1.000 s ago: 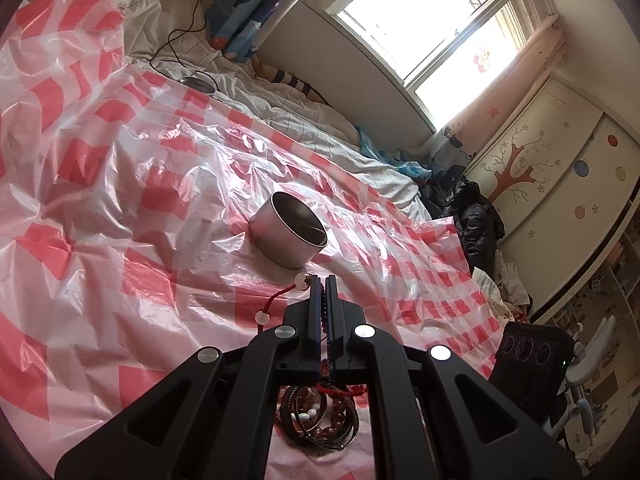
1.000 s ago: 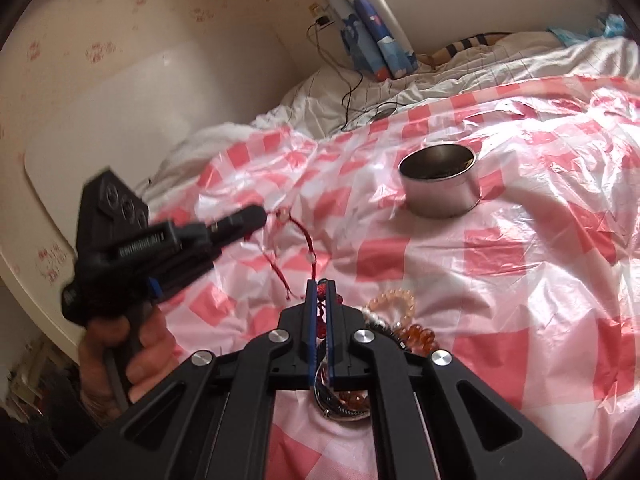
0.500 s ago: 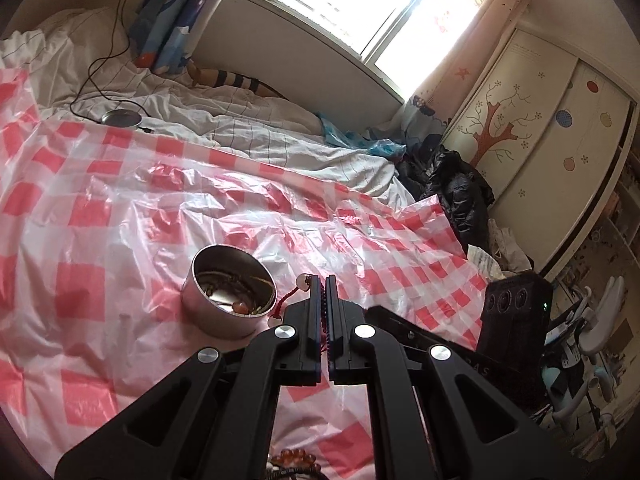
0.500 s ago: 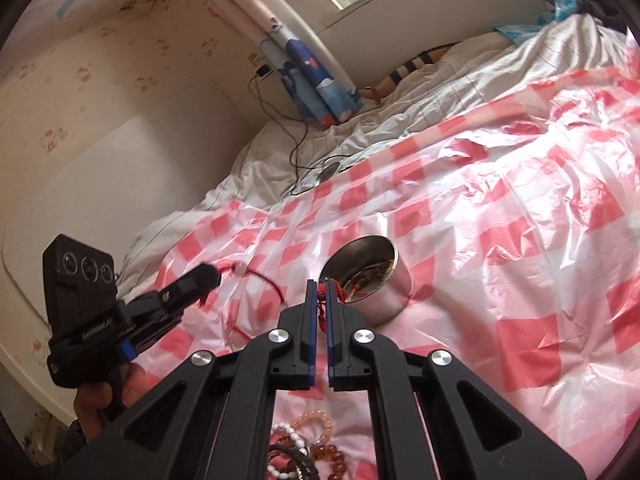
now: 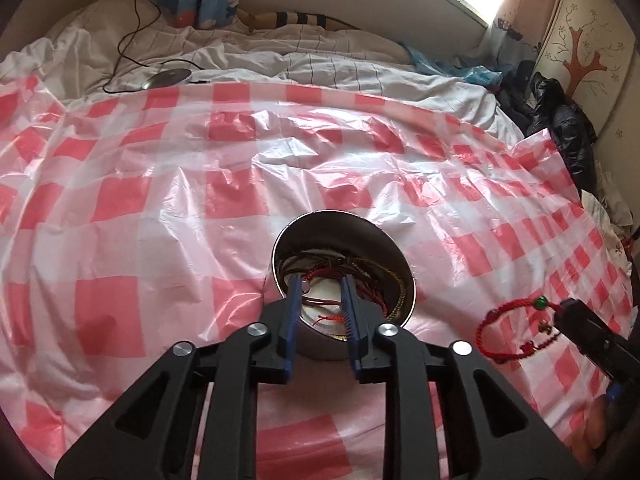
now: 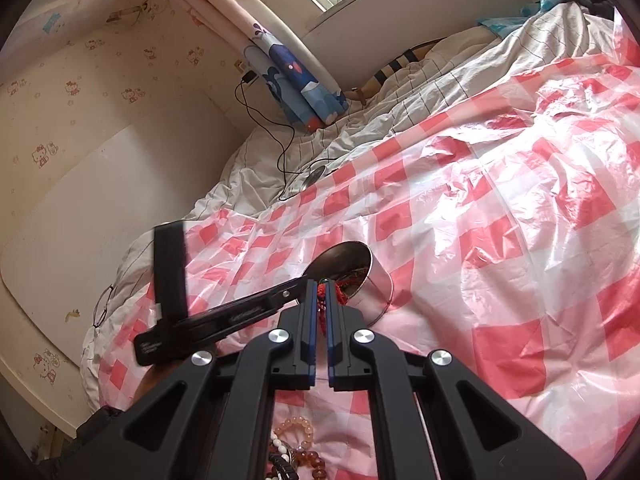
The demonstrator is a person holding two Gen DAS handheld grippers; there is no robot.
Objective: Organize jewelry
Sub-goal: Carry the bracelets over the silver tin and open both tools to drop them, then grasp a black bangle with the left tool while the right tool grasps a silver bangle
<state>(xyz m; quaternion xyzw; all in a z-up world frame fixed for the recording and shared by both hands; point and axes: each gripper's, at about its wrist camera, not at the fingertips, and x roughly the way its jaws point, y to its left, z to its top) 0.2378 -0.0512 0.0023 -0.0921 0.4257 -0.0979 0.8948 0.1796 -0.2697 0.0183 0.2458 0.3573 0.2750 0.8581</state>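
Observation:
A round metal tin [image 5: 344,240] stands on the red-checked plastic sheet [image 5: 160,184] and holds several cords and bracelets. My left gripper [image 5: 320,284] is open directly over the tin's mouth, and a red cord [image 5: 326,274] lies in the tin between its fingers. My right gripper [image 6: 320,286] is shut on a red cord bracelet [image 6: 320,294] beside the tin [image 6: 360,280]. The bracelet [image 5: 508,332] hangs from the right gripper [image 5: 560,312] in the left wrist view, with a green bead. A pile of bead bracelets [image 6: 296,452] lies under the right gripper.
White bedding [image 5: 320,64] with a cable and a round charger [image 5: 166,78] lies beyond the sheet. A dark jacket [image 5: 560,128] and a wardrobe [image 5: 592,40] are at the right. A pair of glasses [image 6: 102,306] lies on the bed's left edge.
My left gripper has moved over the tin and opened, dropping its red cord inside. My right gripper has carried its red bracelet up beside the tin.

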